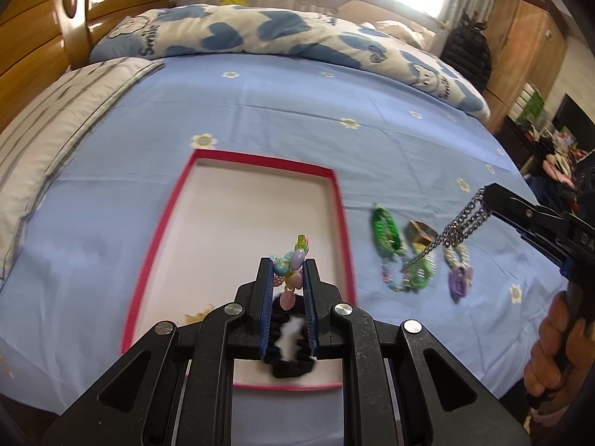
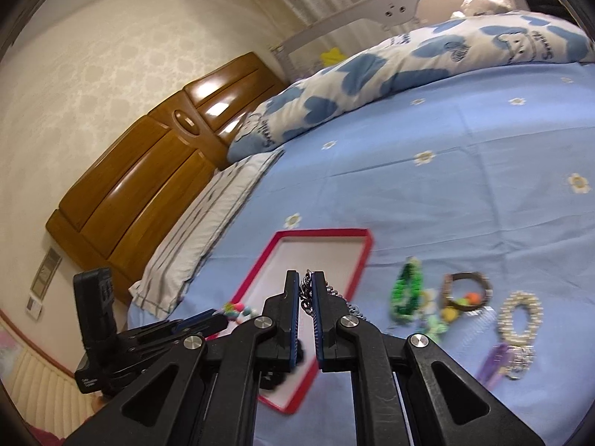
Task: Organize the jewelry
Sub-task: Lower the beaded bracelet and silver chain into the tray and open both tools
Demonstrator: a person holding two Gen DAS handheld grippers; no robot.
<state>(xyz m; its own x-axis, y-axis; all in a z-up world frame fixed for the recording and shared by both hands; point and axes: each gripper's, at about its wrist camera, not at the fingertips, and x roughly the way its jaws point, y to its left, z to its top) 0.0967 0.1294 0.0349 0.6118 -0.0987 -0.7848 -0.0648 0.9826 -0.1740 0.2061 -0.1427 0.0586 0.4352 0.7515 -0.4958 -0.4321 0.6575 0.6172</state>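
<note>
A red-rimmed box (image 1: 331, 186) with a white inside lies on the blue bed sheet. My left gripper (image 1: 288, 265) hangs over the box, shut on a pastel bead bracelet (image 1: 293, 260). A black scrunchie (image 1: 288, 342) lies in the box's near end. My right gripper (image 2: 306, 278) is shut on a silver chain (image 1: 457, 223), which dangles above the loose jewelry. In the left wrist view the right gripper (image 1: 483, 195) enters from the right. On the sheet lie a green bracelet (image 2: 407, 291), a brown ring-shaped bangle (image 2: 466, 290), a pearl bracelet (image 2: 518, 317) and a purple clip (image 2: 496, 366).
A blue-and-white quilt (image 1: 260, 33) is bunched along the far side of the bed. A grey striped pillow (image 1: 48, 137) lies at the left by the wooden headboard (image 1: 41, 33). A person's hand (image 1: 550, 349) holds the right gripper. Wardrobes stand far right.
</note>
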